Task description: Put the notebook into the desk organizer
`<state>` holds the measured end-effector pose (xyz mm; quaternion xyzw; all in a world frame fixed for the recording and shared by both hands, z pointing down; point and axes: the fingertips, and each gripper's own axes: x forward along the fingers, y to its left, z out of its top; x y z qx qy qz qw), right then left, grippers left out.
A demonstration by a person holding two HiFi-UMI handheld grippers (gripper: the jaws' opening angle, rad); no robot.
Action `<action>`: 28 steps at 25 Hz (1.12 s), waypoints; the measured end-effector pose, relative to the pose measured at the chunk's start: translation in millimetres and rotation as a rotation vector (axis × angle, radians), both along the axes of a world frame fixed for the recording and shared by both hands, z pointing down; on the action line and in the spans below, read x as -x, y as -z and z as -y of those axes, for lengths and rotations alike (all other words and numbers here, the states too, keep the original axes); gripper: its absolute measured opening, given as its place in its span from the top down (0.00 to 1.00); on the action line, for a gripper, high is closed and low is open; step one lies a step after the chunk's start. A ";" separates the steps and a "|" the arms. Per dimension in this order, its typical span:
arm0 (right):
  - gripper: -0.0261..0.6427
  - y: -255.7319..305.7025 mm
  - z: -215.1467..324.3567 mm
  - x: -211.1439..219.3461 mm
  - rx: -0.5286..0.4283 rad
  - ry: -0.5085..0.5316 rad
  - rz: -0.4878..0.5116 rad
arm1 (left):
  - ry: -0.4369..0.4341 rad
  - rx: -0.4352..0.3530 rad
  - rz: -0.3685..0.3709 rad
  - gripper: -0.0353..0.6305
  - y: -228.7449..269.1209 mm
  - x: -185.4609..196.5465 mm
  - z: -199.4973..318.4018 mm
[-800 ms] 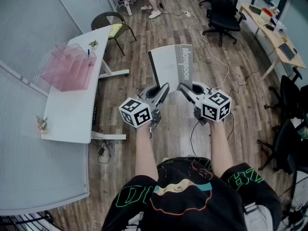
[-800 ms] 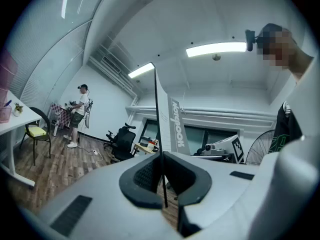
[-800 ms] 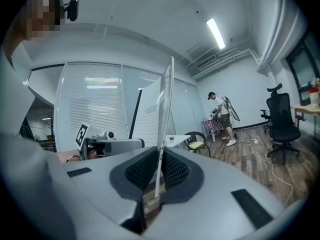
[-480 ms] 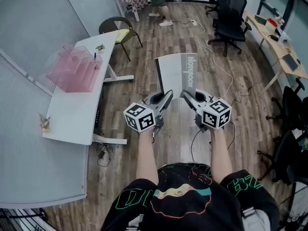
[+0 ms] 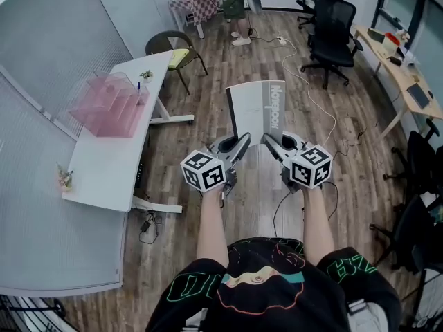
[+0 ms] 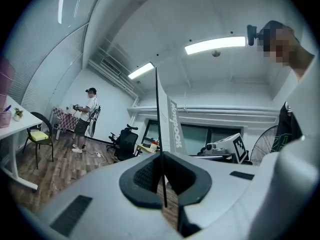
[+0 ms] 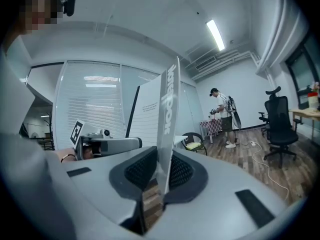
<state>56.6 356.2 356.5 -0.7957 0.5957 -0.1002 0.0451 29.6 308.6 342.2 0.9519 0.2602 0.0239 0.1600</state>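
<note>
The left gripper (image 5: 241, 141) and right gripper (image 5: 267, 140) each pinch ribbed black pads (image 6: 145, 176) on the thin, flat grey notebook (image 5: 255, 111), upright above the plank floor (image 5: 208, 92), well apart from the translucent pink organizer (image 5: 111, 104) on the white desk (image 5: 104, 175).

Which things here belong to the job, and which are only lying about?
Job in hand:
- notebook, clamped by the left gripper and the right gripper
- pink desk organizer on the white desk

Lying about:
- black office chair
- chair with yellow cushion
- small plant on the desk's near end
- person far off
</note>
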 end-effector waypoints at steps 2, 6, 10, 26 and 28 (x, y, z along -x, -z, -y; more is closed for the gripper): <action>0.92 -1.3 -4.0 -0.6 0.002 0.002 0.001 | 0.008 0.013 0.003 0.94 -1.4 -0.1 -4.0; 0.92 -3.1 -2.3 -1.6 0.011 0.007 -0.006 | 0.033 0.023 0.010 0.94 -4.5 -1.1 -2.1; 0.92 -2.9 -0.4 -4.8 0.008 0.018 -0.010 | 0.037 0.021 0.007 0.94 -4.0 -4.0 -0.7; 0.91 -22.9 75.8 -86.4 0.029 0.005 -0.011 | 0.032 0.031 0.001 0.94 -24.1 -85.1 75.6; 0.91 -29.3 93.6 -104.2 0.041 -0.002 -0.002 | 0.029 0.038 0.010 0.94 -30.7 -103.5 93.9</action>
